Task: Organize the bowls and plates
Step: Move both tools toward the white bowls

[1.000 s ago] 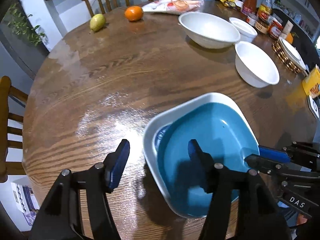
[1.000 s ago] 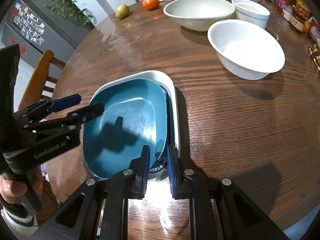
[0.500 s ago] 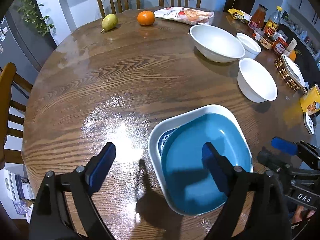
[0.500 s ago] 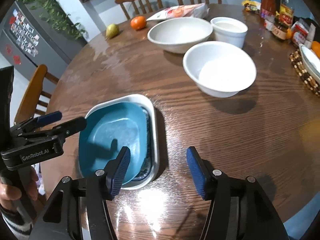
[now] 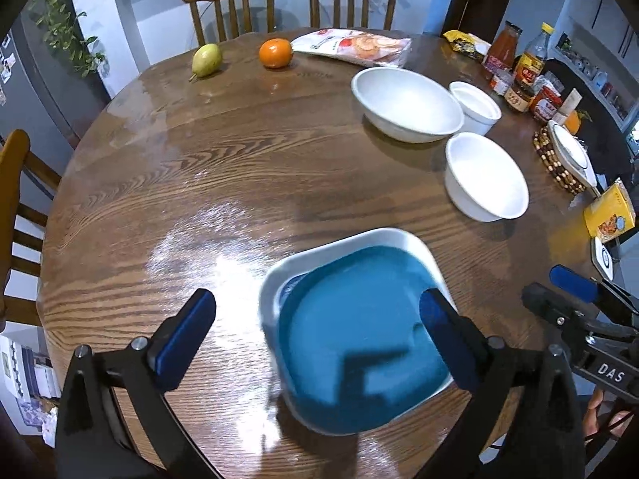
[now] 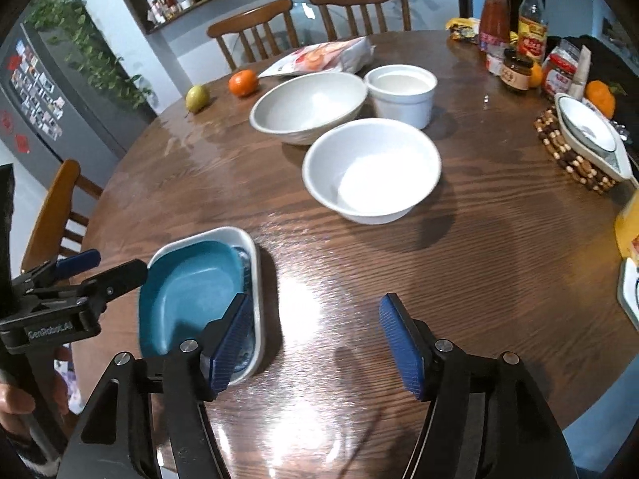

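Observation:
A blue plate [image 5: 351, 319] lies stacked in a white square plate [image 5: 343, 245] near the table's front edge; the blue plate [image 6: 187, 291] and the white plate [image 6: 255, 263] also show in the right wrist view. Three white bowls stand farther back: a wide one [image 6: 307, 105], a mid one [image 6: 371, 167] and a small straight-sided one [image 6: 403, 92]. My left gripper [image 5: 315, 339] is open and empty, raised over the stack. My right gripper [image 6: 315, 343] is open and empty, to the right of the stack and short of the mid bowl.
A pear [image 5: 205, 60], an orange [image 5: 274, 52] and a snack bag [image 5: 355, 46] lie at the far edge. Bottles and jars [image 6: 515, 40] crowd the far right. A dish on a beaded mat [image 6: 579, 139] sits at the right. Chairs ring the round wooden table [image 5: 199, 183].
My right gripper let go of the blue plate's rim, opened wide and drew back and up. My left gripper opened wider and rose. The blue plate now rests in the white plate.

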Demonstrator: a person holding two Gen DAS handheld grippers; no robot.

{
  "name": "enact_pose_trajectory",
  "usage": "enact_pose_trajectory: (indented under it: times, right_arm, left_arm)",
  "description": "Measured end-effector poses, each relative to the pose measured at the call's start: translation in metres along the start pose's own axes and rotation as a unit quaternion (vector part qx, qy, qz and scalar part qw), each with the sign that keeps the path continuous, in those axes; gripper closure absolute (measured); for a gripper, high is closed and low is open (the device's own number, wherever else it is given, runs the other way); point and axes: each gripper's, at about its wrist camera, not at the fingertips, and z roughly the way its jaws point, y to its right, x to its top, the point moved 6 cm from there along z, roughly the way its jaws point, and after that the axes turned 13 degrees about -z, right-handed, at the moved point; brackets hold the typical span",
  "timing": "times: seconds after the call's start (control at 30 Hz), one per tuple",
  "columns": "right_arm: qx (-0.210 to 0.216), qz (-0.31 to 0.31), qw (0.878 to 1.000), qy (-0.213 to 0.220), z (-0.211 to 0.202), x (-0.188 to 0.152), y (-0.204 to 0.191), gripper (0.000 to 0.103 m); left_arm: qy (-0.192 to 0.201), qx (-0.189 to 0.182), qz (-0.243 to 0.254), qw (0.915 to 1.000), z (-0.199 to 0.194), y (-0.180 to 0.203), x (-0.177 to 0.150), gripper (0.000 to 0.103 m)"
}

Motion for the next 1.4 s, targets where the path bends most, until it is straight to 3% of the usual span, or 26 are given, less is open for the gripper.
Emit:
enact_pose_trajectory:
  times: [0.47, 0.8, 1.1, 1.4]
  right_arm:
    - [-0.005, 0.024, 1.000, 0.007, -0.014, 0.003, 0.049, 0.033]
    - [-0.017, 0.034, 0.999, 0.001, -0.018, 0.010, 0.087, 0.033]
    - [-0.005, 0.049, 0.999, -0.010, -0.005, 0.020, 0.111, 0.033]
    - [0.011, 0.049, 0.999, 0.000, 0.020, 0.049, 0.121, 0.033]
  left_arm:
    - [0.000, -0.029, 0.023, 0.9993, 0.008, 0.066, 0.008, 0.001]
    - [-0.010, -0.042, 0.006, 0.9990, 0.026, 0.095, 0.020, 0.001]
    - [-0.024, -0.036, -0.024, 0.9988, 0.051, 0.108, 0.034, 0.001]
    - [-0.021, -0.009, -0.016, 0.9996, 0.079, 0.119, 0.055, 0.003]
